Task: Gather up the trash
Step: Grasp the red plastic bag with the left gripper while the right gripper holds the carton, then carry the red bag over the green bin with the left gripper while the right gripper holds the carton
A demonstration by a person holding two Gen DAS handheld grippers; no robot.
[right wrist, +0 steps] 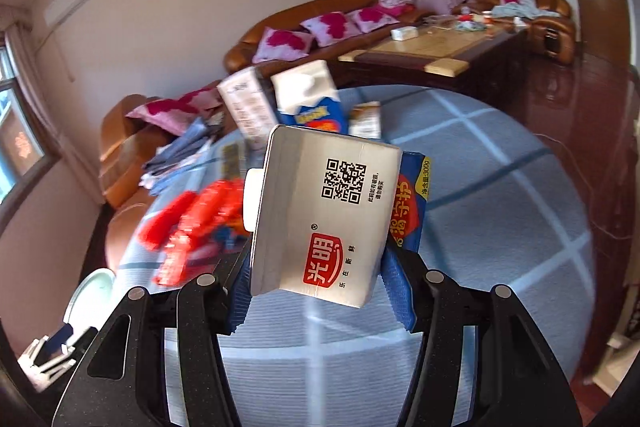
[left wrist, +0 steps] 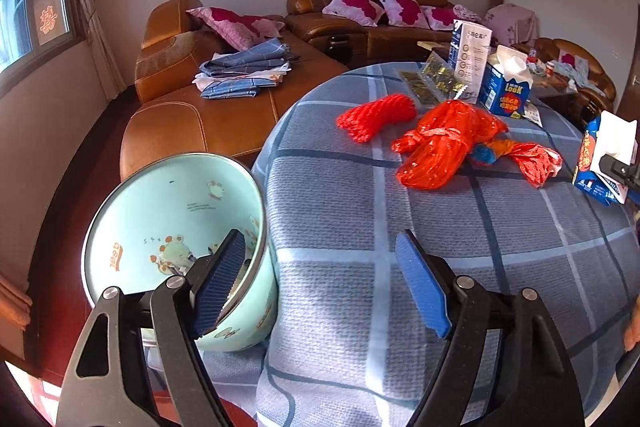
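Above the counter (right wrist: 500, 211): right gripper (right wrist: 316, 291) fingers clamp the white carton (right wrist: 320, 219) by its side walls; light, crushable card | left gripper (left wrist: 320, 287) fingers wide, empty, beside the mint bin (left wrist: 168, 227)

The right gripper (right wrist: 320, 291) clamps a white carton (right wrist: 324, 215) (QR code showing) above the checked tablecloth (right wrist: 500, 227).

My left gripper (left wrist: 320, 267) points downward, its blue ribbed pads (left wrist: 420, 287) spread wide with nothing between them. My right gripper (right wrist: 316, 275) is clamped on a white-and-blue milk carton (right wrist: 324, 215) between its fingertips.
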